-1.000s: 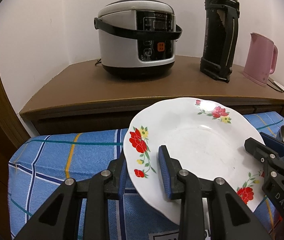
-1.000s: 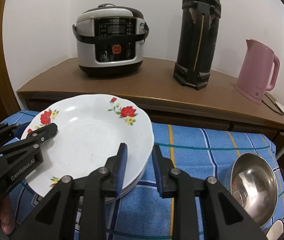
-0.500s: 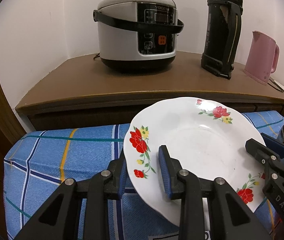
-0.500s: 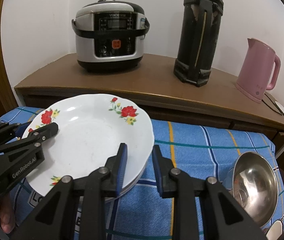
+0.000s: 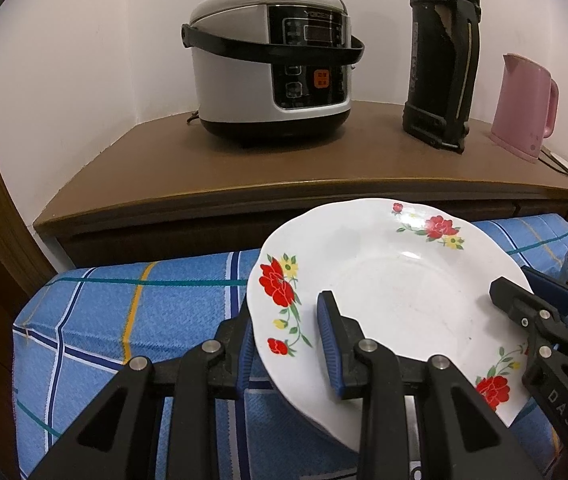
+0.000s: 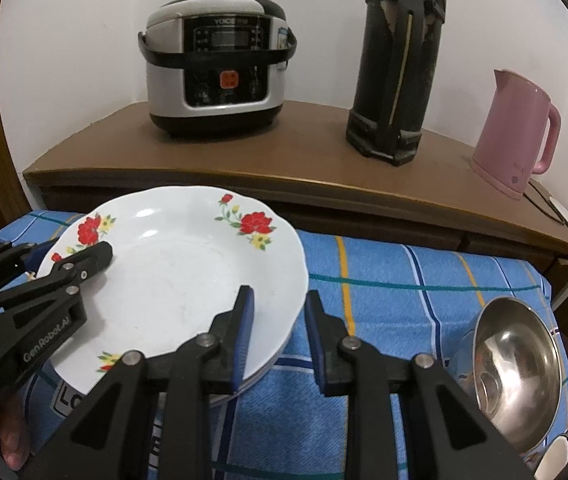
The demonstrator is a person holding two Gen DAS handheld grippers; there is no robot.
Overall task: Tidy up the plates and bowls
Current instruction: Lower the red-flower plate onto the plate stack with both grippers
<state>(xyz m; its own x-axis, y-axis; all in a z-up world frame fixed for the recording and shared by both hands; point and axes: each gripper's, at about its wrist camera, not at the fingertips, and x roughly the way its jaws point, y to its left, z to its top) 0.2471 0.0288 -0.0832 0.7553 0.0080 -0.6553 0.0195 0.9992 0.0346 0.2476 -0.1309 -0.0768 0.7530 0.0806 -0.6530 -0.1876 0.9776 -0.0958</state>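
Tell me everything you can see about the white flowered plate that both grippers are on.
The plate is white, glossy like ceramic, deep with a scalloped rim and sprays of red and yellow flowers. It tilts, lifted above the blue checked cloth. The left gripper clamps one rim, the right gripper the opposite one. A second rim shows directly beneath, so it may be a stack. It looks empty and clean.

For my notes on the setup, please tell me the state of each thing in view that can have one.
Flowered plate: held at two rim spots, tilted, above the blue cloth.
Left tool: shut on the plate rim.
Right tool: shut on the plate rim.
Steel bowl: empty, on the cloth.
Rice cooker: lid shut.
Pink kettle: lid shut.
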